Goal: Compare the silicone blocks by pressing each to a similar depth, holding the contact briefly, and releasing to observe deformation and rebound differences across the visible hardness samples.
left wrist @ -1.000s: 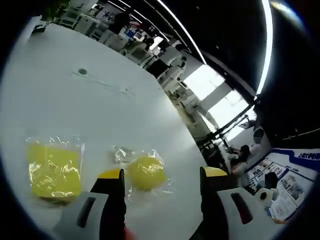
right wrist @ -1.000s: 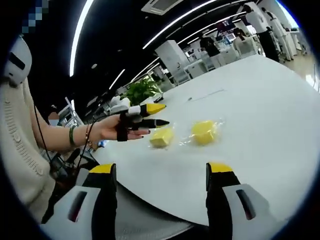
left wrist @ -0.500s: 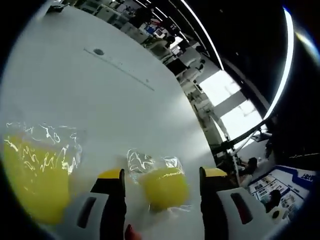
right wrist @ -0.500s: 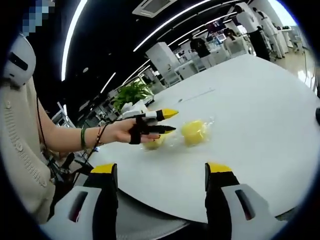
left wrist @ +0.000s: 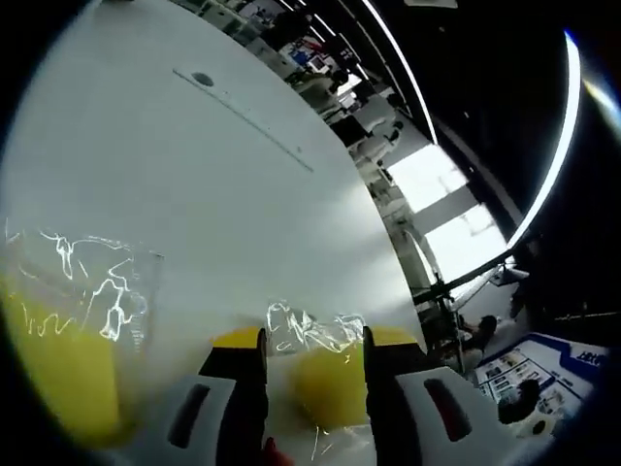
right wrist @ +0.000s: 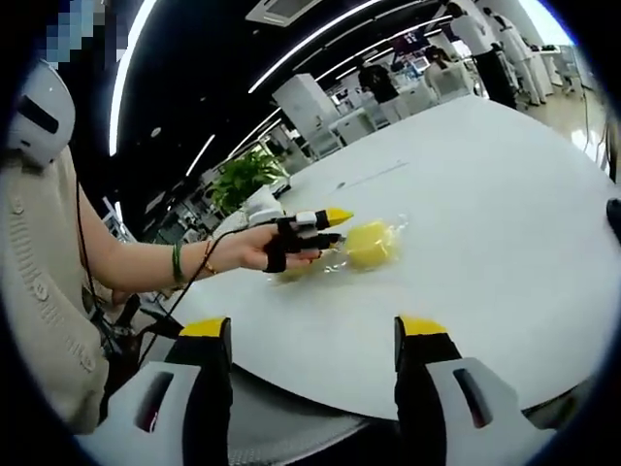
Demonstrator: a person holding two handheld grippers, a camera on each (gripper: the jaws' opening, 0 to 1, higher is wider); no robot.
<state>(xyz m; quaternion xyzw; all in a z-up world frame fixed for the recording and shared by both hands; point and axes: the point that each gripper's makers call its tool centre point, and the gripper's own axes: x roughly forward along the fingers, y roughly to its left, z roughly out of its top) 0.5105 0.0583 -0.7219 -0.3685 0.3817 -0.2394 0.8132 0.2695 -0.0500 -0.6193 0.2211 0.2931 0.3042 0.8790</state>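
Left claw (left wrist: 310, 340) has its jaws pinched on the bagged yellow silicone block (left wrist: 325, 383) on the white table (left wrist: 194, 184). Right claw (right wrist: 315, 330) hangs wide open, holding nothing, near the table's edge.

Landmark: the table (right wrist: 485, 252), on which both silicone blocks lie in plastic bags.

In the left gripper view, the rounded block (left wrist: 328, 386) sits between the jaws of the left gripper (left wrist: 312, 342), on the table. The larger block (left wrist: 58, 359) lies on the table left of that gripper, apart from the rounded block.

In the right gripper view, the right gripper (right wrist: 312, 328) stands over the table's near edge, well before both blocks. The left gripper (right wrist: 335, 225) reaches in over the table from the left, at the rounded block (right wrist: 371, 244); the larger block (right wrist: 296, 268) lies beneath the hand (right wrist: 254, 248)
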